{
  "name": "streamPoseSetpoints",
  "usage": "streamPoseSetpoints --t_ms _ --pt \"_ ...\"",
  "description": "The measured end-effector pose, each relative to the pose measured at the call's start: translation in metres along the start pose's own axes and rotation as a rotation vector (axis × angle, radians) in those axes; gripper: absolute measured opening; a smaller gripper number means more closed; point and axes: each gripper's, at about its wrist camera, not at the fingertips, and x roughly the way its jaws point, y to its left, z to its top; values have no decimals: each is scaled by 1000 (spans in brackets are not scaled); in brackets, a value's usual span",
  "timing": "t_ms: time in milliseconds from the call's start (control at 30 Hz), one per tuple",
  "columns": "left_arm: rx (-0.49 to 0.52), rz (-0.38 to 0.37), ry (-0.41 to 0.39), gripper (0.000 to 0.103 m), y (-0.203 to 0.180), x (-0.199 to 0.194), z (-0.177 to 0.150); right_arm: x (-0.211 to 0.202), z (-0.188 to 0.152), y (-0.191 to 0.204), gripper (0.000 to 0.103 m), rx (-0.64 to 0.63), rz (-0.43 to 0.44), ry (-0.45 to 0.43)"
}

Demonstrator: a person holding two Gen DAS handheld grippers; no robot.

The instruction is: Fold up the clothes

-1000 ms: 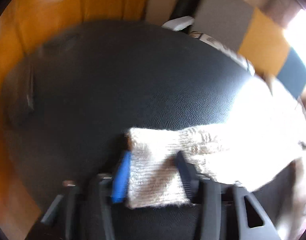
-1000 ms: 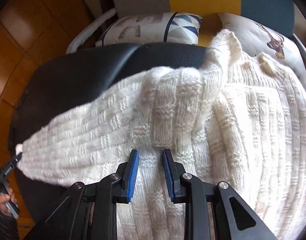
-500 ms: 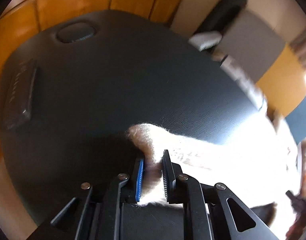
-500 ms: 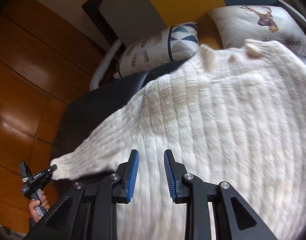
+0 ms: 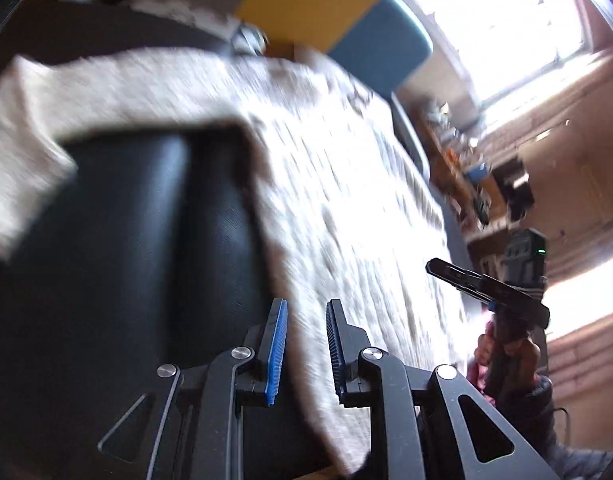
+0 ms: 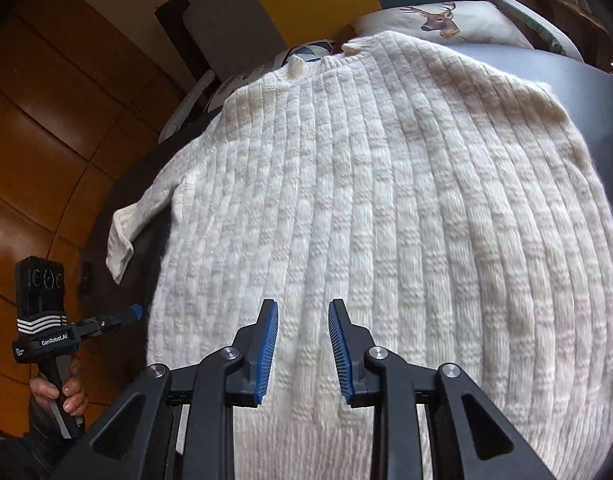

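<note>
A cream knitted sweater [image 6: 386, 200] lies spread flat on a black leather surface [image 5: 126, 260]. One sleeve [image 6: 122, 236] lies loose at the left, its cuff on the leather. My right gripper [image 6: 302, 308] hovers over the lower part of the sweater, open, with nothing between its fingers. My left gripper [image 5: 305, 308] is over the sweater's [image 5: 346, 200] side edge, fingers a little apart, and the knit seems to lie beneath them. The left wrist view is blurred. In the right wrist view the left gripper [image 6: 134, 313] sits just off that edge.
A deer-print pillow [image 6: 446, 24] and a patterned pillow [image 6: 242, 76] lie beyond the collar, against grey, yellow and blue panels [image 5: 314, 0]. Wood flooring [image 6: 34, 140] is at the left. A hand [image 6: 62, 392] grips the left tool's handle. Cluttered shelves [image 5: 478, 176] stand at the right.
My left gripper has let go of the sleeve cuff and swung back toward the sweater's side edge. The sleeve now lies dropped on the leather. The right gripper has drawn back toward the hem.
</note>
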Motion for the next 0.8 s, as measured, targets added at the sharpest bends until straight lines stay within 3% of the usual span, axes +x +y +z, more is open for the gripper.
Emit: streamPoseSetpoints --t_ms 100,300,333,367,400,500,633,800 --pt "8 68 22 22 -7 24 9 6 -17 -8 27 18 5 7" --pt "-32 119 30 25 -13 41 -19 10 -32 -10 28 68 9 -27" --pt "-35 123 21 21 -14 42 -20 11 -32 -7 28 75 17 -20" --pt "-39 127 12 6 -15 44 -21 12 -33 -4 28 77 30 -9" --pt "-42 131 3 6 -16 45 -23 14 -35 0 29 68 46 5" --pt "-98 157 -116 5 3 9 -10 23 -41 14 28 19 72 7" --pt "-145 160 -166 5 15 -14 0 26 -43 15 27 58 129 -14" --pt "-143 143 -193 6 8 -25 -1 -36 -46 -10 28 105 148 -165"
